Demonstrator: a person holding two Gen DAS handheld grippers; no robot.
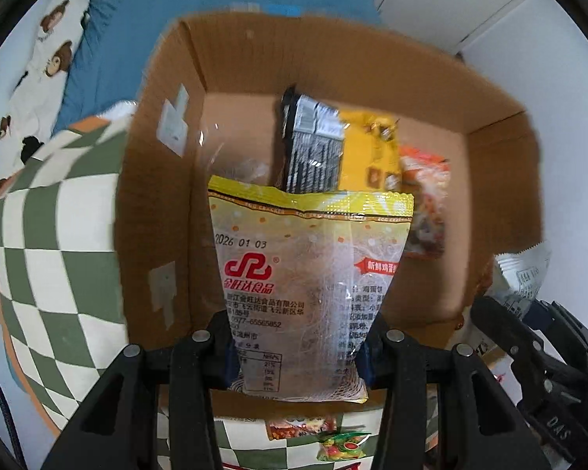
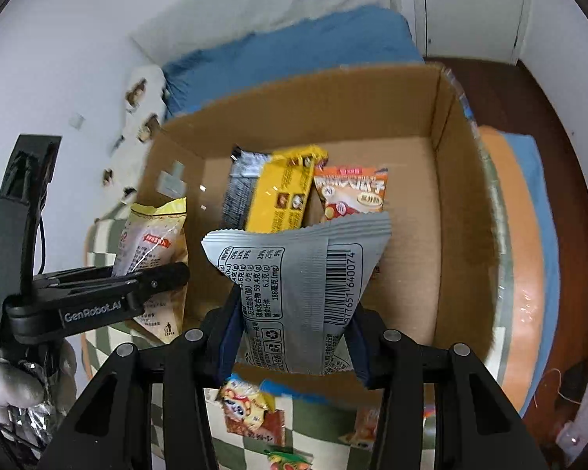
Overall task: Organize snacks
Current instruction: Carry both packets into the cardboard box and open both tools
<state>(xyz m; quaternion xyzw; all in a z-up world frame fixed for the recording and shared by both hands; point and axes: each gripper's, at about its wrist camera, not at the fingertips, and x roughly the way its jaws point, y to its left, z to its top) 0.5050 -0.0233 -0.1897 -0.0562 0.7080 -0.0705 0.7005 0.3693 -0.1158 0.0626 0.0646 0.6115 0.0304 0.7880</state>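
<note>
Crinkly grey foil packet (image 2: 305,293) pinched above the open cardboard box (image 2: 443,203).

1. A cardboard box (image 2: 462,243) sits open on a checked cloth.
2. Inside it, against the far wall, stand three packets: black and silver (image 2: 237,192), yellow (image 2: 282,196), orange and white (image 2: 352,194).
3. A clear egg-cracker bag (image 1: 309,274) with yellow top edge hangs upright over the box's near left.
4. A grey packet (image 2: 305,286) with a barcode hangs upright over the near middle.
5. More snack packets (image 2: 251,411) lie on the cloth near the box.
</note>
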